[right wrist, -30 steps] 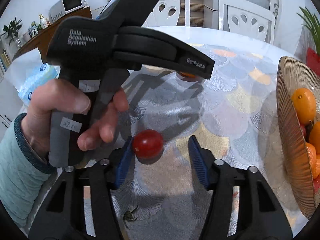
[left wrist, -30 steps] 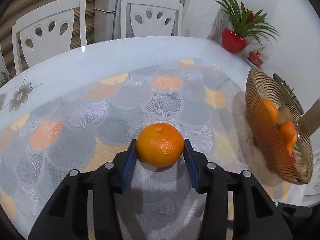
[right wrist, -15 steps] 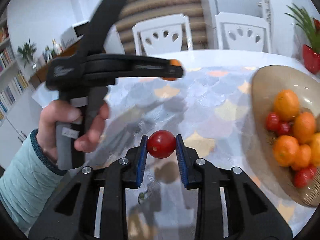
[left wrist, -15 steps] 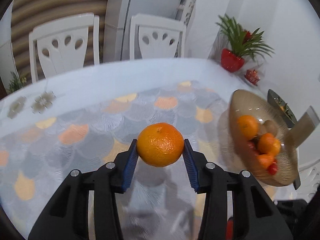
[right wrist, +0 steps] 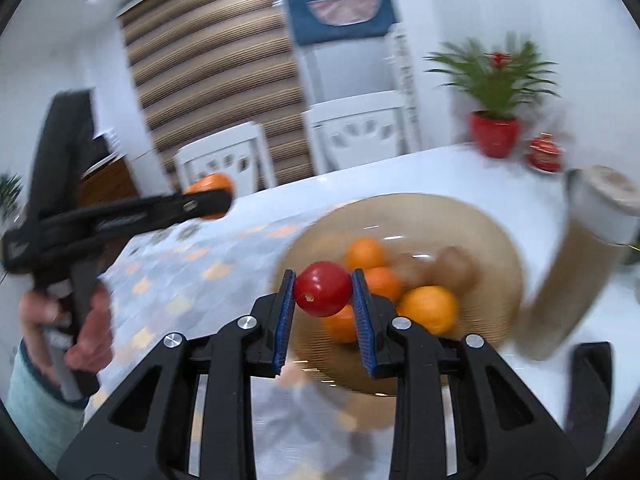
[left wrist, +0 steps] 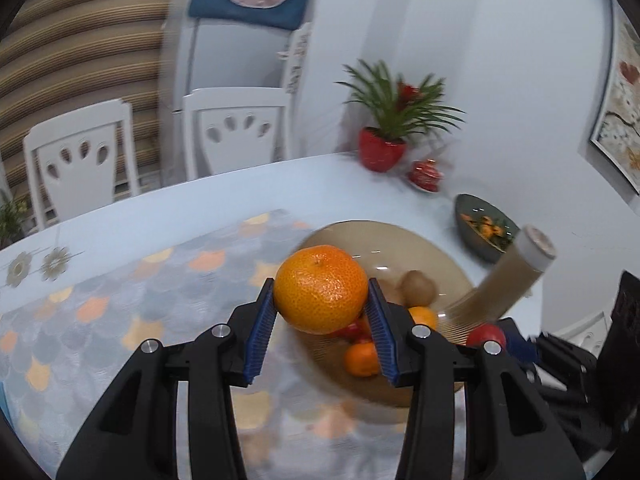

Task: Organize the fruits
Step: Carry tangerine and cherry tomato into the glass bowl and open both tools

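Over table (left wrist: 168, 216): left tool (left wrist: 321, 316) clamps orange (left wrist: 320, 289), right tool (right wrist: 323, 299) tomato (right wrist: 322, 289).

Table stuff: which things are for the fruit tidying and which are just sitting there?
For the job:
- orange in the left gripper
- red tomato in the right gripper
- fruit bowl, already holding oranges and kiwis

Just sitting there:
- potted plant
- small red jar
- green dish
- white chairs

White table (left wrist: 240, 196) with patterned mat (left wrist: 120, 312), bowl (left wrist: 452, 264).
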Demonstrator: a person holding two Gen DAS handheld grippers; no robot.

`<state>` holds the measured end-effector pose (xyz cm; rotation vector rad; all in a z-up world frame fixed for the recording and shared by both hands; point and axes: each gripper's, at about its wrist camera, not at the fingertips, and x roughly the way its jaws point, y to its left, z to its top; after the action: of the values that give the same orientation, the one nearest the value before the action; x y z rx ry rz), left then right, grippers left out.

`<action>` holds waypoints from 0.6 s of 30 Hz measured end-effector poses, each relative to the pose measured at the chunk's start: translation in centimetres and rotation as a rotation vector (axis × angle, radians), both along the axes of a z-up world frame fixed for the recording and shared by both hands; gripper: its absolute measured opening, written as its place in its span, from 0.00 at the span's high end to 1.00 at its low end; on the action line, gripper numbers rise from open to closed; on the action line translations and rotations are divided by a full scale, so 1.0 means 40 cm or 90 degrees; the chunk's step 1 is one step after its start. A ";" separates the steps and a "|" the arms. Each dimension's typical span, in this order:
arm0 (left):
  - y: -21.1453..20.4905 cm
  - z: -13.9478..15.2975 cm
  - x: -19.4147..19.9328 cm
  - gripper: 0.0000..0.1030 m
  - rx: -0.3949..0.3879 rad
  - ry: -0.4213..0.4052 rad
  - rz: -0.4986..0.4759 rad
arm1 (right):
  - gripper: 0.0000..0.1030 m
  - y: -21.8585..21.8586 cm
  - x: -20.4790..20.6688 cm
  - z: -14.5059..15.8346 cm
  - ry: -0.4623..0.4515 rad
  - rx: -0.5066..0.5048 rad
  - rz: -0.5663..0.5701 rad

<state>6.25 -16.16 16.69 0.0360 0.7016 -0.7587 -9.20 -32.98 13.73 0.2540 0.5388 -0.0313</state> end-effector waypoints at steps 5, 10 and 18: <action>-0.116 -0.018 -0.044 0.58 0.014 0.014 -0.042 | 0.72 -0.120 -0.018 -0.022 0.025 0.045 -0.070; -0.198 -0.072 -0.069 0.58 0.038 0.037 -0.072 | 0.72 -0.185 -0.007 -0.069 0.054 0.081 -0.098; -0.268 -0.148 -0.095 0.58 0.061 0.071 -0.115 | 0.70 -0.211 0.001 -0.116 0.085 0.103 -0.115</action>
<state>2.44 -26.89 10.78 0.1462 0.8486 -0.9047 -9.15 -41.41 9.08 0.4612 0.6502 -0.1817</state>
